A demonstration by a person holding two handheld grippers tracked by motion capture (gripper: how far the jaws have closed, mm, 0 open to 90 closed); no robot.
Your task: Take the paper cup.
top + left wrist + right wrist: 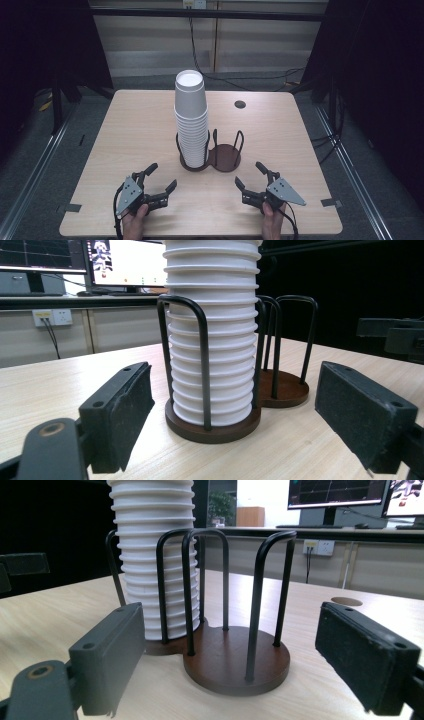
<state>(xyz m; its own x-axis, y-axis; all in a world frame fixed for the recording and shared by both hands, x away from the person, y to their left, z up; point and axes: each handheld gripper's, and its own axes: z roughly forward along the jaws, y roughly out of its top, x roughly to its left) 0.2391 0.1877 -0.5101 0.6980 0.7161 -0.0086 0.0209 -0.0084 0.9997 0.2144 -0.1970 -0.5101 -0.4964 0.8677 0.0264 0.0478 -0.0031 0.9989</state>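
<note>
With all the white cups (190,117) stacked in the left ring of the two-ring holder (210,156) mid-worktop and its right ring bare, nothing looks started: the left gripper (161,178) and right gripper (249,174) rest near it, jaws open and empty.

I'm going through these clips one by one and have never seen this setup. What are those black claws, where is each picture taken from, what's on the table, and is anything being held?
There is no robot arm here: a person holds a hand tool with two jaws in each hand. The top picture looks down from above the person's side, with the left gripper and the right gripper near the front edge of the table. The other two pictures come from cameras riding on each gripper, looking out between its own black jaws. On the table stands a dark holder with two round bays fenced by wire loops. The left bay holds a tall stack of white cups; the right bay is empty. Both grippers stand open and hold nothing.
</note>
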